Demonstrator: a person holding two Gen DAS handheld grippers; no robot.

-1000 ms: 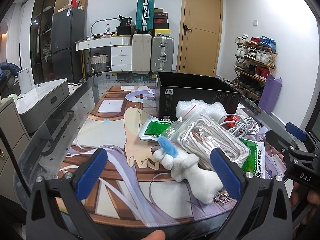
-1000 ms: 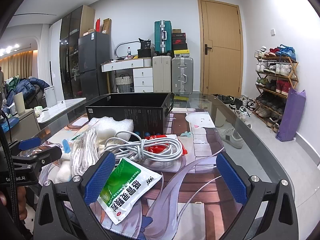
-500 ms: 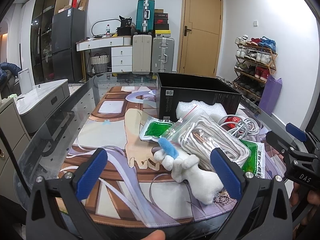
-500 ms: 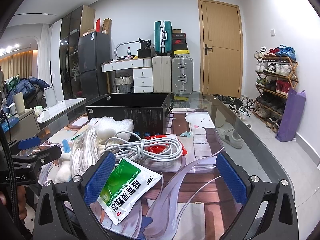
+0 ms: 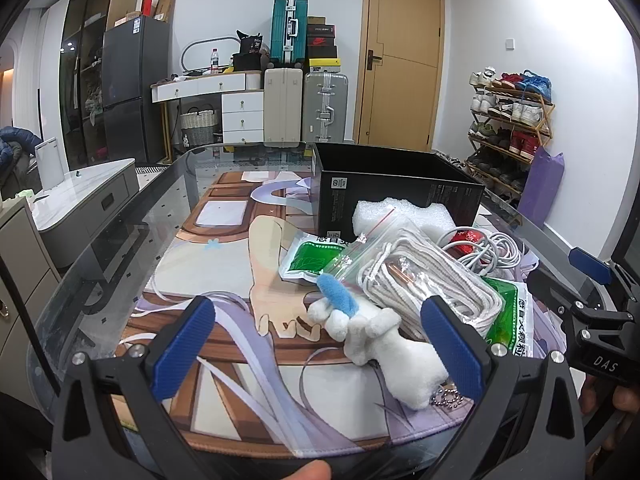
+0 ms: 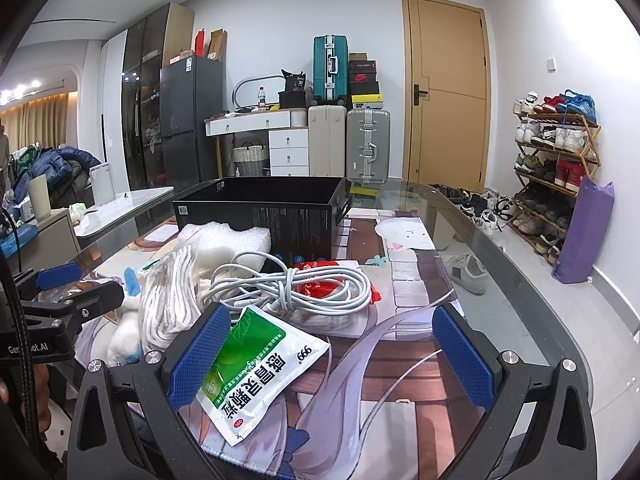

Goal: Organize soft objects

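Note:
A pile of soft things lies on the printed mat in front of an open black box [image 5: 396, 192] [image 6: 264, 212]. It holds a white plush toy [image 5: 384, 344] with a blue ear, a clear bag of white cord [image 5: 432, 280] [image 6: 168, 304], white foam [image 5: 404, 216] [image 6: 228, 240], a coiled white cable [image 6: 292, 288] on a red packet, and green-and-white medicine packets [image 6: 256, 364] [image 5: 312, 256]. My left gripper [image 5: 320, 352] is open and empty just before the plush. My right gripper [image 6: 328, 356] is open and empty over a medicine packet.
The glass table edge [image 6: 532, 280] curves on the right, with a shoe rack [image 6: 560, 160] beyond it. Suitcases [image 5: 304, 108] and drawers stand against the far wall. A grey cabinet [image 5: 80, 208] sits left of the table.

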